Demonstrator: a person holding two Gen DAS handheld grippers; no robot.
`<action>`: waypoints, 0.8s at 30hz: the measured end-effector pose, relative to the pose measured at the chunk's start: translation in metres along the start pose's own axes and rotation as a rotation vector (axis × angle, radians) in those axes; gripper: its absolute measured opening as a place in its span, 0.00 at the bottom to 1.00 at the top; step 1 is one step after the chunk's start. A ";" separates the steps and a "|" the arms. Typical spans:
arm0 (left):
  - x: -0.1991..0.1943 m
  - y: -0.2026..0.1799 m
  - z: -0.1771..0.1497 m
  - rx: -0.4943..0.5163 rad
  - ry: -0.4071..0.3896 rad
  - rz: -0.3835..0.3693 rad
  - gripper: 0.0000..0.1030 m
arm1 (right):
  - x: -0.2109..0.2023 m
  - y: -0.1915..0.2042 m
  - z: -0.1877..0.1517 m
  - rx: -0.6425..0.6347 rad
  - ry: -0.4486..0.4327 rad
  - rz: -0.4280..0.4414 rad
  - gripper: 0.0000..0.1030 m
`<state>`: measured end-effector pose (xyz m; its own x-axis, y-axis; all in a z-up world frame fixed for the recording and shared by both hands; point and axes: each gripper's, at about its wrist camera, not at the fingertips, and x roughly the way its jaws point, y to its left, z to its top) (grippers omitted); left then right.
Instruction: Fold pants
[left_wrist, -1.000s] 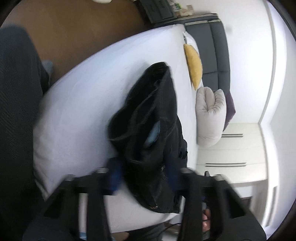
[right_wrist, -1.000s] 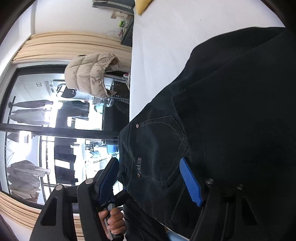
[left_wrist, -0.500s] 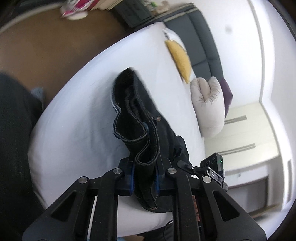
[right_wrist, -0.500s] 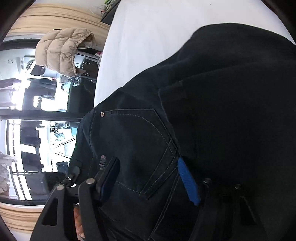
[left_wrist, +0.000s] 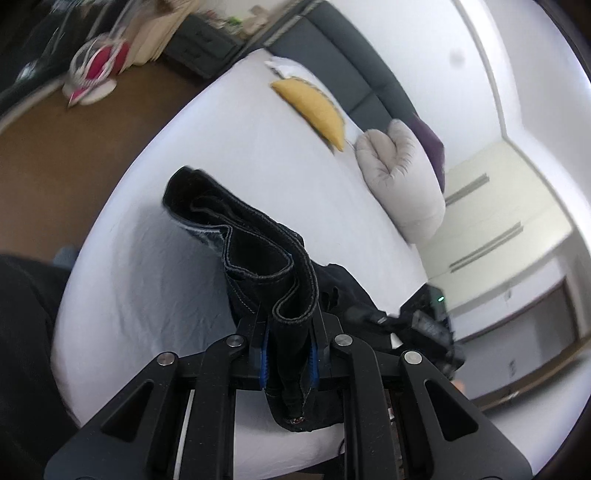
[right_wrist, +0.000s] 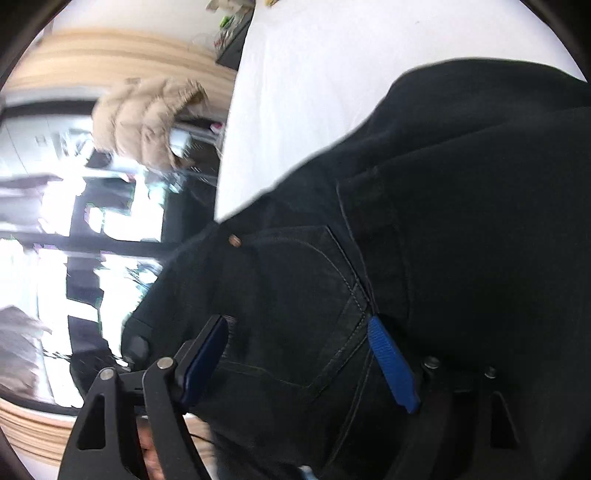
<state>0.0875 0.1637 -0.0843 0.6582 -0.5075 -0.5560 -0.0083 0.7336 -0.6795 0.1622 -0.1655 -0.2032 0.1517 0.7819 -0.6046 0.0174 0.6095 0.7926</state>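
The black jeans (left_wrist: 255, 254) lie on the white bed (left_wrist: 155, 280), bunched up near the bed's near edge, w/ one stitched hem end raised off the sheet. The left gripper (left_wrist: 288, 354) is angled down toward the bed and clamps that raised denim edge — blue pads (left_wrist: 263, 356) pressed tight on both sides of the fabric, jaws narrow, having just closed onto it. The cloth loops up from the pads and trails back toward the bed's centre.

Right gripper (right_wrist: 295, 354) also tilts downward, right over the seat of the jeans (right_wrist: 424, 240). Its jaws stand wide and have just been opening; the rear pocket (right_wrist: 306, 306) w/ its copper rivet (right_wrist: 234, 240) sits between the blue pads (right_wrist: 391, 363), but whether the pads press the denim I can't tell — no fabric looks pinched. A bit of the person's hand (right_wrist: 149, 454) shows below that gripper's left finger.

Beyond the jeans, at the bed's far end: a yellow cushion (left_wrist: 314, 109), a pale grey puffy pillow (left_wrist: 402, 184) just beside it, and a dark grey headboard (left_wrist: 354, 66) behind. Off the bed's side, a beige puffer jacket (right_wrist: 144, 122) hangs by the window, blurred.
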 end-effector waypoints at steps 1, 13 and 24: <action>0.003 -0.013 0.001 0.040 0.002 0.006 0.13 | -0.008 0.001 0.001 -0.005 -0.019 0.025 0.79; 0.102 -0.157 -0.056 0.519 0.173 -0.022 0.13 | -0.095 0.004 0.011 -0.064 -0.112 0.194 0.87; 0.184 -0.196 -0.134 0.747 0.369 0.026 0.13 | -0.077 -0.016 0.018 -0.133 -0.022 -0.038 0.68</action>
<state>0.1093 -0.1341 -0.1173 0.3747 -0.5061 -0.7768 0.5671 0.7880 -0.2398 0.1677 -0.2372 -0.1678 0.1755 0.7555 -0.6312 -0.1077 0.6521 0.7505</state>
